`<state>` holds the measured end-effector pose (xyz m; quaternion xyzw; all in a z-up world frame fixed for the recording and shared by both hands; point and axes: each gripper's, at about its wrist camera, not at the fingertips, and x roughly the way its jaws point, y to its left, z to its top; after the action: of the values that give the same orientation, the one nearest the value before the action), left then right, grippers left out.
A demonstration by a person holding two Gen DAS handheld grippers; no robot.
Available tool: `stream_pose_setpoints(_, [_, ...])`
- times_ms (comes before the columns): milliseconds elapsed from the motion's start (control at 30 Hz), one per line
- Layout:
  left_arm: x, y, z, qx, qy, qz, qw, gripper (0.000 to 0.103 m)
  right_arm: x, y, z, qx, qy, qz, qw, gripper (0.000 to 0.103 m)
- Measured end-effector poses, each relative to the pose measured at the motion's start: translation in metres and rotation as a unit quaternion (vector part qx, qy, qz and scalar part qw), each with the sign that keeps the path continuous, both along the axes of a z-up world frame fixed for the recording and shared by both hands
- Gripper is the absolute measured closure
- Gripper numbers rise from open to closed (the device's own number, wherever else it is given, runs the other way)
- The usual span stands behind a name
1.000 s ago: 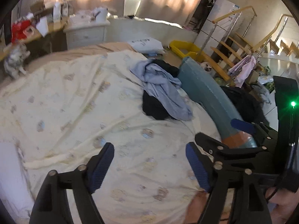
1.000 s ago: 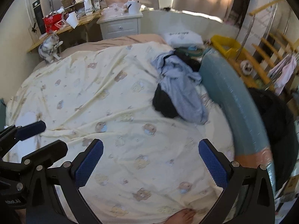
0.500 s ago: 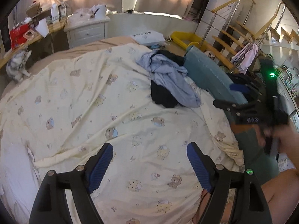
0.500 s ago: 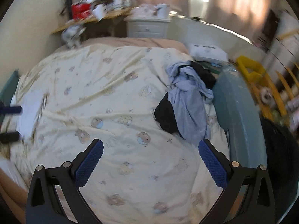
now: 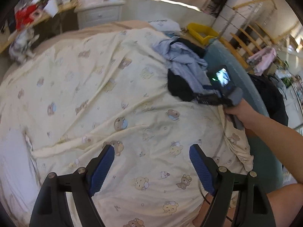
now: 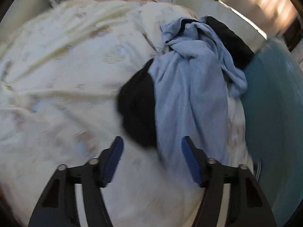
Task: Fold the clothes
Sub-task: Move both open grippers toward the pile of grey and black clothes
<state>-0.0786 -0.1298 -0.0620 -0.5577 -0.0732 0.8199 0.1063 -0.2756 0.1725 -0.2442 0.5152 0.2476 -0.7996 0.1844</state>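
Observation:
A crumpled light grey garment (image 6: 191,87) lies heaped over a black garment (image 6: 138,109) on the right side of the bed. In the left wrist view the same grey garment (image 5: 187,64) and black garment (image 5: 178,87) sit far ahead. My right gripper (image 6: 152,151) is open, its blue pads just short of the near edge of both garments, nothing between them. The left wrist view shows that gripper's body (image 5: 217,94) held by a hand beside the pile. My left gripper (image 5: 151,162) is open and empty, over the quilt well short of the clothes.
A cream bear-print quilt (image 5: 94,94) covers the bed. A teal padded bed edge (image 6: 272,102) runs along the right. Beyond are a white nightstand (image 5: 100,15), a cluttered shelf (image 5: 34,13), a yellow bin (image 5: 200,30) and a wooden stair rail (image 5: 251,30). A cat (image 5: 20,43) sits at the far left.
My right gripper has swung forward and right across the bed, right up to the clothes pile, its jaws somewhat narrower. The left gripper has shifted only slightly.

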Motion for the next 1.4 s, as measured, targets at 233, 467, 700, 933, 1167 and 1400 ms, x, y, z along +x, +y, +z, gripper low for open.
stream_pose_setpoints(233, [-0.003, -0.021, -0.023, 0.008, -0.039, 0.007, 0.9992, 0.021, -0.031, -0.01, -0.014, 0.024, 0.011, -0.021, 0.999, 0.091])
stream_pose_setpoints(467, [0.037, -0.034, -0.022, 0.048, -0.08, 0.015, 0.9955, 0.021, -0.001, 0.007, 0.064, -0.06, 0.043, -0.035, 0.997, 0.093])
stream_pose_setpoints(700, [0.069, -0.039, 0.042, 0.095, -0.01, 0.026, 0.9951, 0.021, 0.066, 0.003, 0.269, -0.115, 0.157, 0.013, 0.981, 0.103])
stream_pose_setpoints(933, [0.11, -0.033, 0.129, 0.073, 0.125, 0.047, 0.9883, 0.021, 0.158, -0.021, 0.442, -0.114, 0.243, 0.011, 0.963, 0.103])
stream_pose_setpoints(1167, [0.111, -0.053, 0.111, 0.077, 0.098, 0.079, 0.989, 0.021, 0.194, -0.017, 0.342, -0.11, 0.096, 0.012, 0.989, 0.102])
stream_pose_setpoints(1400, [0.094, -0.033, 0.052, -0.002, 0.036, 0.011, 0.9993, 0.021, 0.195, 0.006, 0.191, -0.108, -0.013, 0.022, 0.994, 0.074])
